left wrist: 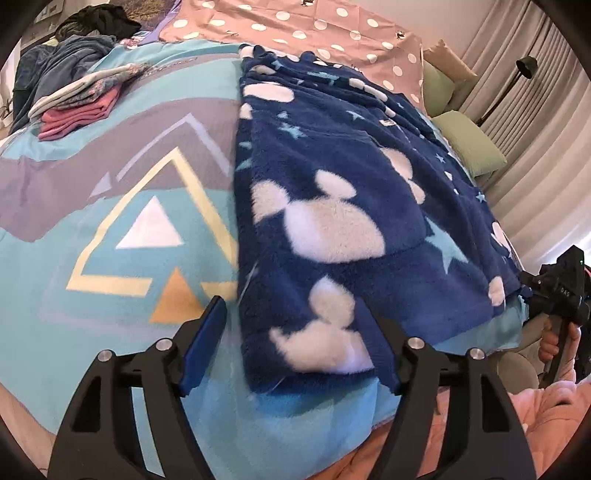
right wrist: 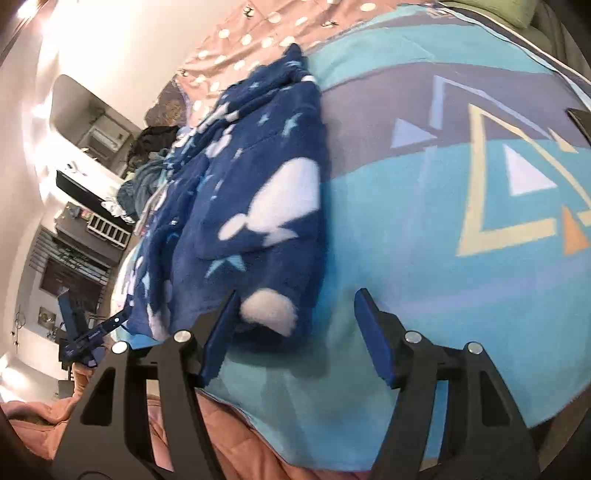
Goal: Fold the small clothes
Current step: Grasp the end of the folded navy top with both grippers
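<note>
A navy fleece garment (left wrist: 332, 206) with white mouse-head shapes and pale blue stars lies flat on a turquoise patterned blanket (left wrist: 110, 221). My left gripper (left wrist: 295, 350) is open, and the garment's near corner lies between its blue pads without being pinched. In the right wrist view the same garment (right wrist: 258, 192) stretches away to the left. My right gripper (right wrist: 295, 332) is open just off its near edge, with a white-patched corner beside the left pad. Each gripper also shows in the other's view: the right gripper (left wrist: 557, 291) in a hand, the left gripper (right wrist: 85, 332) at the garment's far side.
A folded stack of pink and white clothes (left wrist: 81, 107) sits at the blanket's far left, with a loose pile of dark clothes (left wrist: 74, 55) behind it. A pink polka-dot sheet (left wrist: 295, 26) covers the far side. Green pillows (left wrist: 469, 144) lie at the right by curtains.
</note>
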The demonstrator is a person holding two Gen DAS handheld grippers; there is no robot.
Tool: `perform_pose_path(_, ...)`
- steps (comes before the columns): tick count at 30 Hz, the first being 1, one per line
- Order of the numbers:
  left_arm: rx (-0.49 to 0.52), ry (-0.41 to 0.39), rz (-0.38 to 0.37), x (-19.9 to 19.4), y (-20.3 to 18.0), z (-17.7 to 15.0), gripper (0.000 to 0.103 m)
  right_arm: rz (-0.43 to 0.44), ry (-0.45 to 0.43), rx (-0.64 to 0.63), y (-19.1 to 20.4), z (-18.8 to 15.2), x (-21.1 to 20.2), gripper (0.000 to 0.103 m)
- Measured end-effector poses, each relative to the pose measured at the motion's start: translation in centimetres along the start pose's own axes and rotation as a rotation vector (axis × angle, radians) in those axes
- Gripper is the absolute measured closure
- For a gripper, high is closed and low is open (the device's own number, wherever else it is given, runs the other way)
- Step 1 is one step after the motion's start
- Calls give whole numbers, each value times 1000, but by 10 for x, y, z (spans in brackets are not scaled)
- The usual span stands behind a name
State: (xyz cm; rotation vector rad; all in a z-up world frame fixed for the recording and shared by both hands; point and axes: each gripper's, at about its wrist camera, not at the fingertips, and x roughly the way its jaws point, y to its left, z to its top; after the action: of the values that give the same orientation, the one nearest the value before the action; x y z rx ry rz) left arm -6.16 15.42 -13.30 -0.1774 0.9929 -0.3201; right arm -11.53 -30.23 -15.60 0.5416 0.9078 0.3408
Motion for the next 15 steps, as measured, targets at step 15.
perform_pose_path(15,-66,27,-171,17,4,20,67,192,30,61,-9,28,23,26)
